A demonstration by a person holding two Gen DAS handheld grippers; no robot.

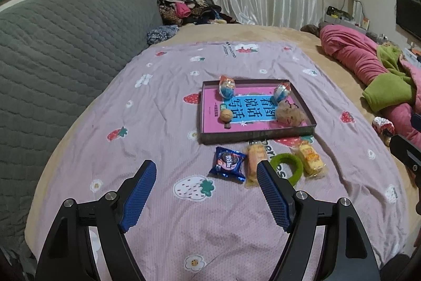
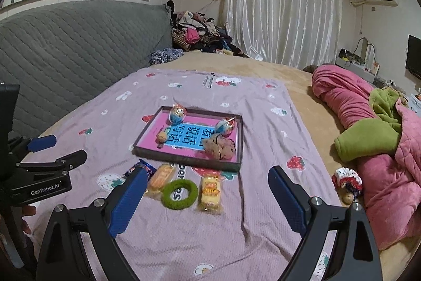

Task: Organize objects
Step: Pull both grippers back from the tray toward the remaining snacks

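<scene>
A dark shallow tray [image 1: 256,135] with a pink and blue book cover inside lies on the strawberry-print sheet. It holds two foil-wrapped eggs [image 1: 226,87], a walnut [image 1: 226,115] and a brown scrunchie [image 1: 289,113]. In front of the tray lie a blue biscuit packet [image 1: 228,163], an orange cake packet [image 1: 253,162], a green hair ring [image 2: 179,191] and a yellow cake packet [image 2: 209,192]. My left gripper [image 1: 205,165] is open and empty, just short of the blue packet. My right gripper [image 2: 208,171] is open and empty, with the ring and the yellow packet seen between its fingers.
A grey quilted headboard [image 1: 65,49] runs along the left. Rolled pink and green quilts [image 2: 373,138] and a small patterned pouch [image 2: 346,179] lie to the right of the sheet. A pile of clothes [image 2: 200,33] sits at the far corner by the curtains.
</scene>
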